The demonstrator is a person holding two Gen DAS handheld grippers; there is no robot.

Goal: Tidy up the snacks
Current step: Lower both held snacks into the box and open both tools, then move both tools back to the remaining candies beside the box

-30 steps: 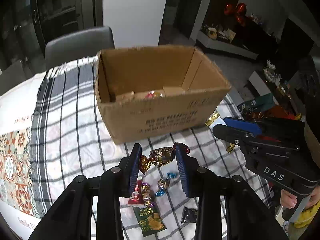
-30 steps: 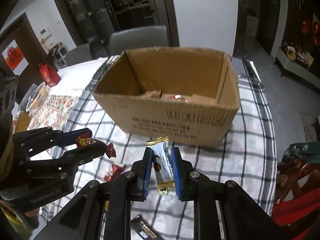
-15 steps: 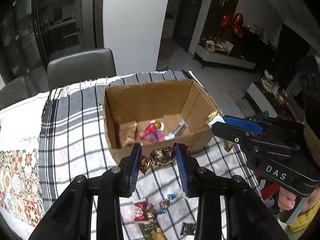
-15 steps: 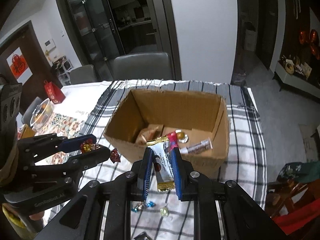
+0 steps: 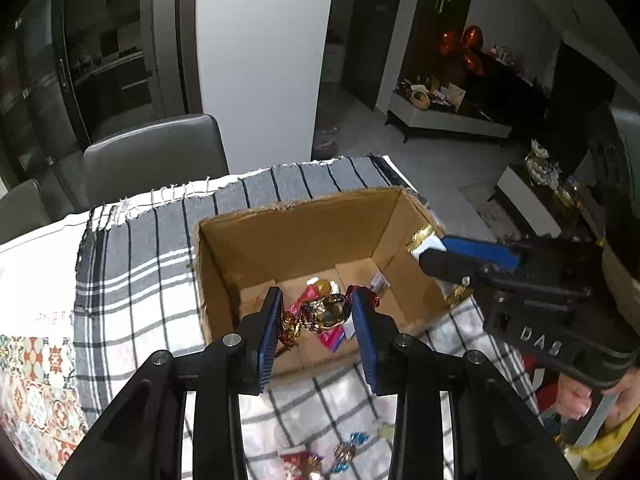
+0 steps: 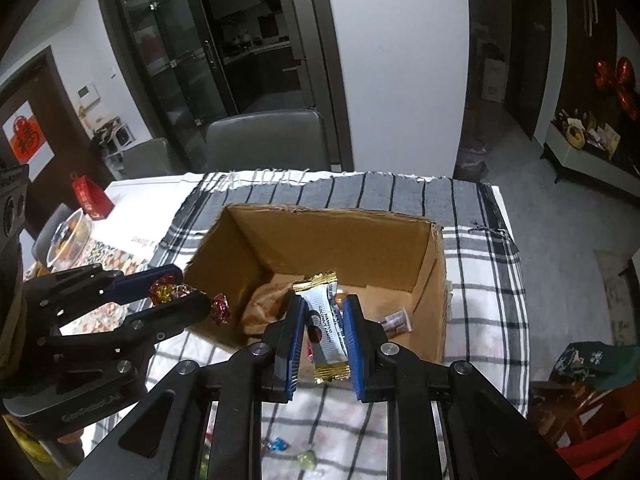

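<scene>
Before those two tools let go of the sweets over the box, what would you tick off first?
1. Left tool grips the foil candy: ok.
2. Right tool grips the white snack bar: ok.
3. Cardboard box open, with room inside: ok.
4. Candy over the box opening: ok in the left view, but near the left wall in the right view.
5. Snack bar fully past the near wall: cannot tell.
6. Tools apart from each other: ok.

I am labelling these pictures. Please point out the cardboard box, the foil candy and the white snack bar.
cardboard box (image 5: 304,236): left wrist view, inner back wall.
foil candy (image 5: 326,312): left wrist view, wrapper middle.
white snack bar (image 6: 326,326): right wrist view, printed face.
</scene>
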